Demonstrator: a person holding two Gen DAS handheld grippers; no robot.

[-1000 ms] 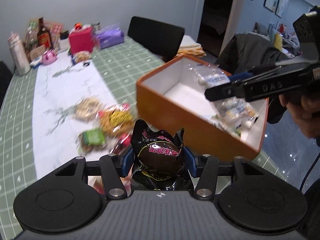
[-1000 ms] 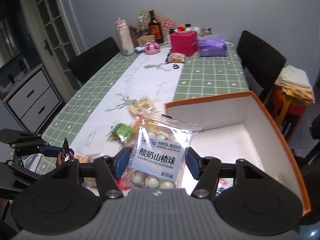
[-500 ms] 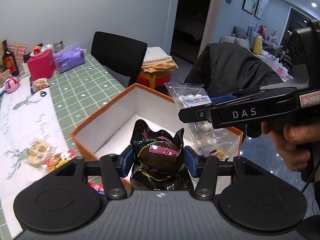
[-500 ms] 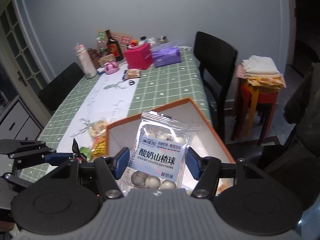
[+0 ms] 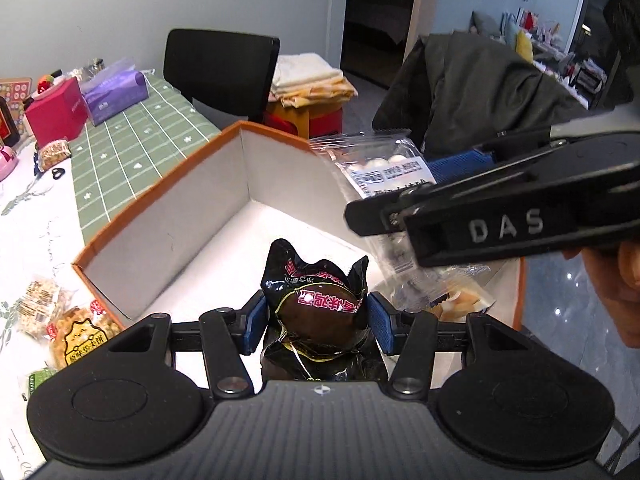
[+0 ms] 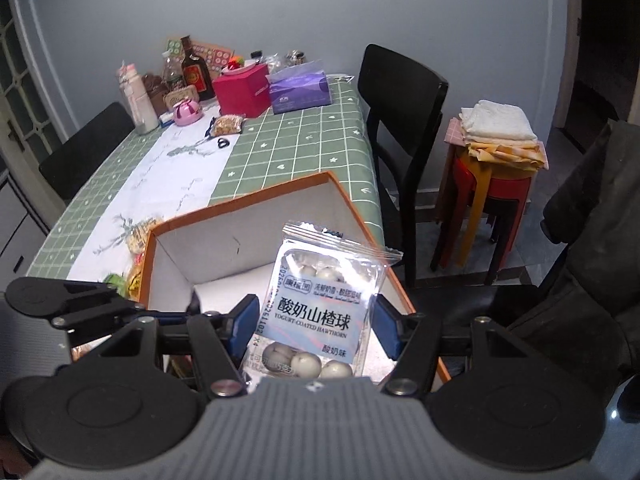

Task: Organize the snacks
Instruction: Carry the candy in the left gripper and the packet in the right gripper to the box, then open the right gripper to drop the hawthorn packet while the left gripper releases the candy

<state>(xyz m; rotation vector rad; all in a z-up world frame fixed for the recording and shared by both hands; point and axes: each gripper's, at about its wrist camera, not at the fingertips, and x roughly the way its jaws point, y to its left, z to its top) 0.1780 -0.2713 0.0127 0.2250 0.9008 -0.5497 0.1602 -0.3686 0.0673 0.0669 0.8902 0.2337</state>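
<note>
My left gripper (image 5: 316,316) is shut on a black foil snack packet (image 5: 320,300) with pink lettering, held over the white floor of the orange box (image 5: 160,188). My right gripper (image 6: 316,320) is shut on a clear packet of yogurt-coated hawthorn balls (image 6: 320,312), upright above the same box (image 6: 248,196). In the left wrist view that packet (image 5: 380,168) hangs over the box's far right side, and one of the right gripper's fingers (image 5: 480,224) crosses in front. A few wrapped snacks (image 5: 460,300) lie in the box's near right corner.
Loose snack packets (image 5: 76,332) lie on the tablecloth left of the box. A pink box (image 6: 240,92), a purple tissue pack (image 6: 300,90) and bottles (image 6: 194,68) crowd the table's far end. A black chair (image 6: 400,120), a red stool (image 6: 500,184) with folded cloths and a dark coat (image 5: 472,92) stand beside the table.
The left gripper has carried the black packet from over the loose snacks to above the box's inside. The right gripper has swung its packet across to the box's right side and lower.
</note>
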